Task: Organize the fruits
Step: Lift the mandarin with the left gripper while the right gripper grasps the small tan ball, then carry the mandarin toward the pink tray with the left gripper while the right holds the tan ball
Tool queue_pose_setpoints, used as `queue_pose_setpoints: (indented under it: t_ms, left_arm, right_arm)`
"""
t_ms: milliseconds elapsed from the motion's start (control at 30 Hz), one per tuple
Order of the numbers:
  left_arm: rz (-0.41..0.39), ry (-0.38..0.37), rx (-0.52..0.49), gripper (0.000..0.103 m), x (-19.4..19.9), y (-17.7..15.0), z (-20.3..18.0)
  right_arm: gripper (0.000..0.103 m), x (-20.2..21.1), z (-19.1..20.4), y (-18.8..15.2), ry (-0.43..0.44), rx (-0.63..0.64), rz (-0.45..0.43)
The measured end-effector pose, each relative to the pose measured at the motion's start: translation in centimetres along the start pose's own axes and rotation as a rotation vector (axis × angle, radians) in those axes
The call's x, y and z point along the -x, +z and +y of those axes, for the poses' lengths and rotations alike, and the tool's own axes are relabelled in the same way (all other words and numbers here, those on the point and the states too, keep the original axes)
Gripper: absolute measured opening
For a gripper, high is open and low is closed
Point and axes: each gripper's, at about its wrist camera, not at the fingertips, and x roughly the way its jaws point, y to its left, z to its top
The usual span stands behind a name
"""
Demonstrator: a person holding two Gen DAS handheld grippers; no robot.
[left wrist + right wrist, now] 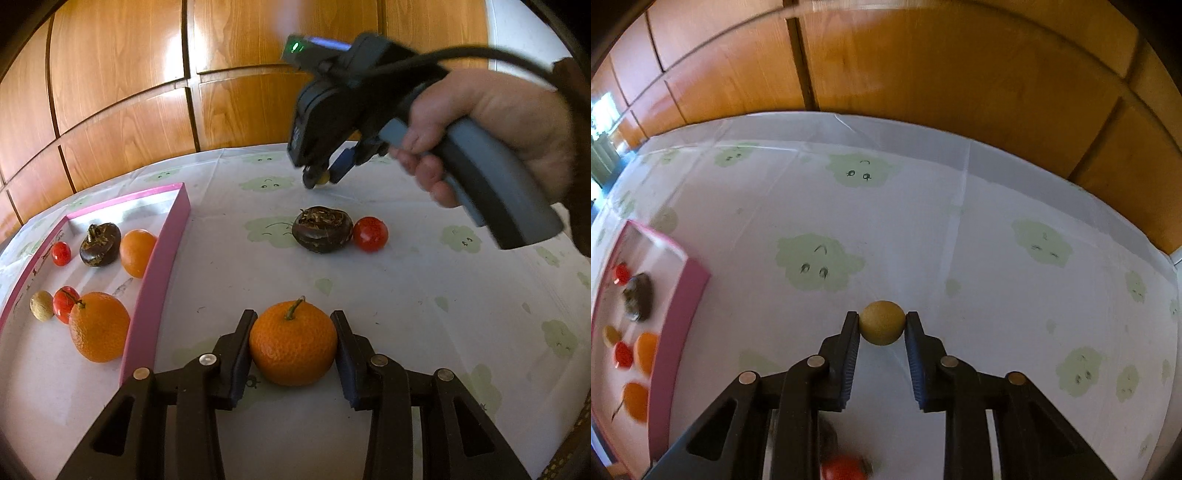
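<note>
Left gripper (293, 345) clamps the stemmed, dimpled orange tangerine (293, 343), right gripper (882, 325) pinches the small round tan fruit (882, 323) — both presumably bound for the pink-walled cardboard tray (155, 273).

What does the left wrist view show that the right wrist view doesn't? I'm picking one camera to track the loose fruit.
Only the left wrist view shows the orange gripped by the left gripper, the person's hand on the right tool, and the dark round fruit clearly beside a tomato. Only the right wrist view shows up close the small tan fruit pinched in the right gripper. Both show the pink tray holding fruit, the patterned tablecloth and the wooden panels.
</note>
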Motion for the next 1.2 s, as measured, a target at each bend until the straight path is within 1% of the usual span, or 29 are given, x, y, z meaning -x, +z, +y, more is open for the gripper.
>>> queue_pose_setpoints:
  t_ms: [67,200,333,433,567,733,933,1100,1200]
  left_arm:
    - [0.0,-0.002,0.002,0.04,0.0,0.0,0.1]
    - [-0.001,-0.001,0.001,0.04,0.0,0.0,0.0]
    - [-0.001,-0.001,0.001,0.04,0.0,0.0,0.0]
    - [-0.001,0.005,-0.003,0.04,0.0,0.1,-0.1]
    - [0.001,0.01,-0.008,0.04,0.0,0.1,-0.2]
    - [0.002,0.023,-0.021,0.04,0.0,0.1,-0.3]
    - [0.004,0.031,-0.036,0.04,0.0,0.1,-0.3]
    - [0.002,0.041,-0.05,0.04,0.1,0.0,-0.4]
    - [0.0,0.044,-0.052,0.04,0.1,0.0,-0.4]
  right_arm:
    - [0.025,1.3,-0.7,-1.4,0.003,0.01,0.011]
    - [0.025,3.3,-2.9,-5.1,0.016,-0.023,0.076]
    - [0.025,3.3,-4.1,-8.2,-0.012,-0.04,0.139]
    - [0.025,2.5,-4.6,-9.8,0.009,-0.076,0.178]
    - [0.025,2.5,-4.9,-10.2,0.012,-0.097,0.167]
    - [0.025,2.7,-5.0,-10.7,0.008,-0.089,0.157]
    - [0.025,2.7,-5.3,-10.9,0.027,-0.102,0.157]
    - [0.025,2.5,-4.5,-10.6,-0.019,-0.035,0.161]
    - [0.025,2.2,-3.9,-10.5,-0.025,0.004,0.162]
